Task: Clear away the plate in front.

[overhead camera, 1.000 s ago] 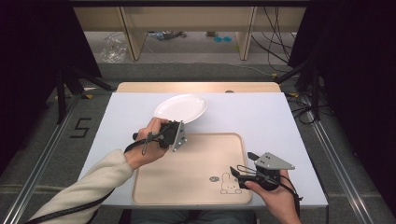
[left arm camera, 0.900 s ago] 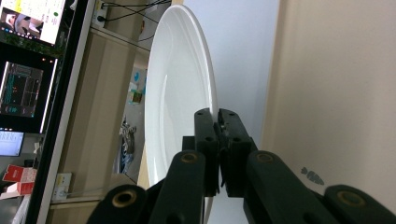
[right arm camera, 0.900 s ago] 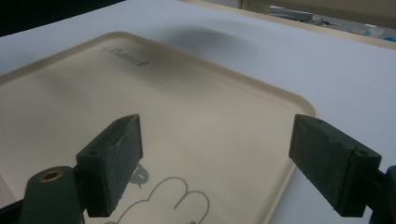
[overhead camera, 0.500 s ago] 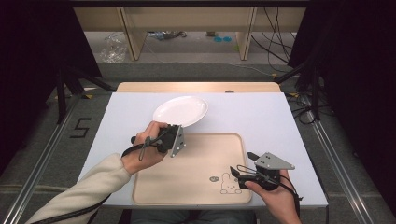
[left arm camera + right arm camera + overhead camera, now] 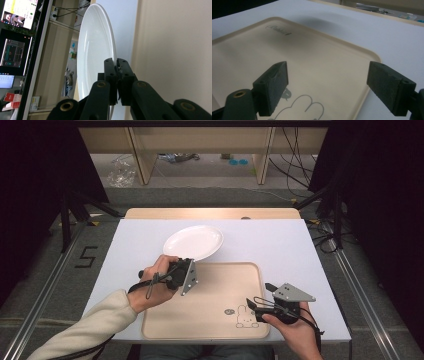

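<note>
A white plate (image 5: 193,242) lies on the far part of the white table, its near rim at the far left corner of the beige tray (image 5: 210,292). My left gripper (image 5: 184,263) is shut on that near rim; in the left gripper view the closed jaws pinch the plate (image 5: 92,50) at its edge, with the tray (image 5: 175,50) beside it. My right gripper (image 5: 251,308) hovers open over the tray's near right corner, by a rabbit drawing (image 5: 244,317). In the right gripper view its pads (image 5: 273,85) stand wide apart over the tray (image 5: 312,62), with nothing between them.
The white table top (image 5: 280,245) has bare room right of the plate and beyond the tray. A wooden strip (image 5: 210,213) runs along the far edge. Shelving and cables stand on the floor beyond.
The left gripper and the plate it holds have shifted slightly nearer, toward the tray. The right gripper has not moved.
</note>
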Tool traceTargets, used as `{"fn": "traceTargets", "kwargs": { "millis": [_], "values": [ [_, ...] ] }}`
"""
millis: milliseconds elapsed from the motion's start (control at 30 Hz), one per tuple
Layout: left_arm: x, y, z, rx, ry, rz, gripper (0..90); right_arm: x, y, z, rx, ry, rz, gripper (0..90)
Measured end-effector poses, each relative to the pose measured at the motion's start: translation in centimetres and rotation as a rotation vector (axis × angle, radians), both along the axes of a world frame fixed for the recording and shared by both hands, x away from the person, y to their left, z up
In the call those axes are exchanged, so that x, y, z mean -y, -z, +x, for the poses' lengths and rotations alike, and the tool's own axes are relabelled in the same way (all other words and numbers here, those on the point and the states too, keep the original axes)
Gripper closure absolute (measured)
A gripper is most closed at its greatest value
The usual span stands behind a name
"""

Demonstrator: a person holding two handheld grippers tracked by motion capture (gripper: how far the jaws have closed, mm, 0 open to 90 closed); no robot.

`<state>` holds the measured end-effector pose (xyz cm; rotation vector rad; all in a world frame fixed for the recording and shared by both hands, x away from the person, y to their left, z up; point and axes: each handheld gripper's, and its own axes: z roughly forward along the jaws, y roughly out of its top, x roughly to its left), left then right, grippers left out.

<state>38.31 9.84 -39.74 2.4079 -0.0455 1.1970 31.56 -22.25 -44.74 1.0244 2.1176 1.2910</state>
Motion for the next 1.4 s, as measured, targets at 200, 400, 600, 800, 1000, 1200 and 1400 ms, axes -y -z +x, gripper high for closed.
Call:
{"fn": "traceTargets", "kwargs": {
  "millis": [200,400,600,800,1000,1200,1400],
  "values": [
    [-0.1,0.3,-0.6,-0.018,0.016,-0.040,87.3,-0.1,0.0,-0.1,-0.016,-0.003,0.004,18.3],
    [-0.2,0.0,-1.3,0.002,0.017,-0.023,87.3,0.0,0.0,-0.1,-0.014,-0.001,0.004,18.3],
    [-0.5,0.2,-2.2,-0.019,0.027,-0.041,87.3,0.0,0.0,0.0,-0.001,0.002,0.000,18.3],
    [-0.6,0.3,-2.9,-0.013,0.035,-0.035,87.3,0.0,0.0,-0.1,-0.015,-0.002,0.003,18.3],
    [-0.5,0.5,-3.7,-0.017,0.048,-0.031,87.3,-0.1,0.0,0.0,-0.009,-0.002,0.009,18.3],
    [-0.4,0.5,-4.3,-0.019,0.059,-0.028,87.3,0.0,0.0,0.0,0.008,-0.001,0.002,18.3],
    [-0.5,0.5,-5.1,-0.019,0.067,-0.024,87.3,-0.1,0.0,0.0,-0.010,-0.003,0.009,18.3]
  ]
}}
